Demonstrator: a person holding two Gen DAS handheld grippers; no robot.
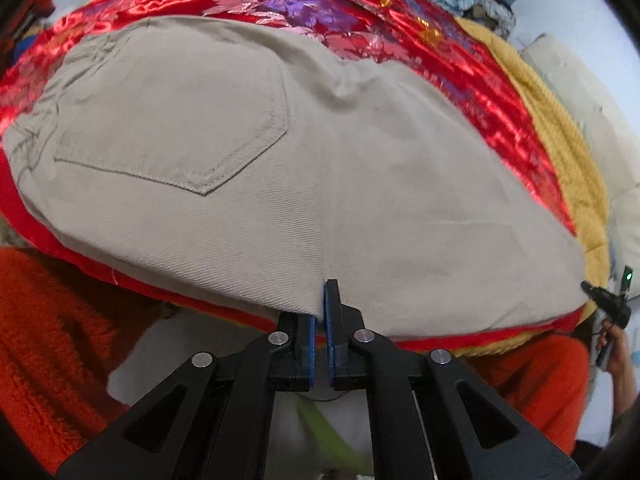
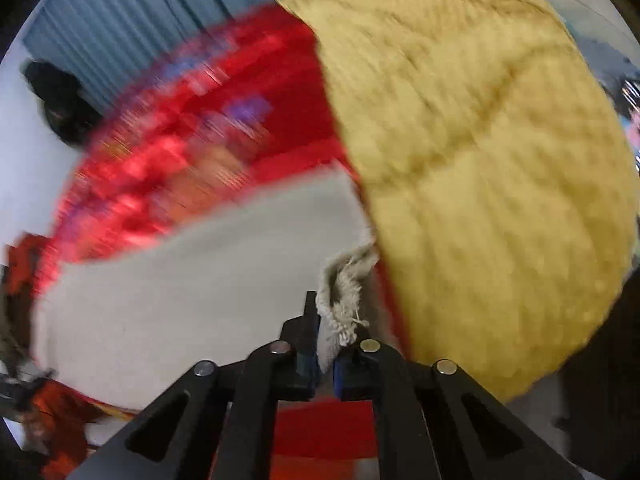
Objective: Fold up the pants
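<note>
Beige pants (image 1: 280, 168) lie spread flat on a red floral satin cover (image 1: 304, 4), back pocket (image 1: 176, 120) up at the left. My left gripper (image 1: 320, 312) is shut on the near edge of the pants. In the right wrist view, my right gripper (image 2: 326, 344) is shut on the frayed hem (image 2: 344, 300) of the beige pants (image 2: 192, 280), at their right end. The view there is motion-blurred.
A yellow knitted blanket (image 2: 480, 160) lies to the right of the pants, also in the left wrist view (image 1: 560, 152). An orange fluffy fabric (image 1: 52, 340) is at the near left. Blue curtains (image 2: 120, 32) hang behind. The red cover (image 2: 180, 152) surrounds the pants.
</note>
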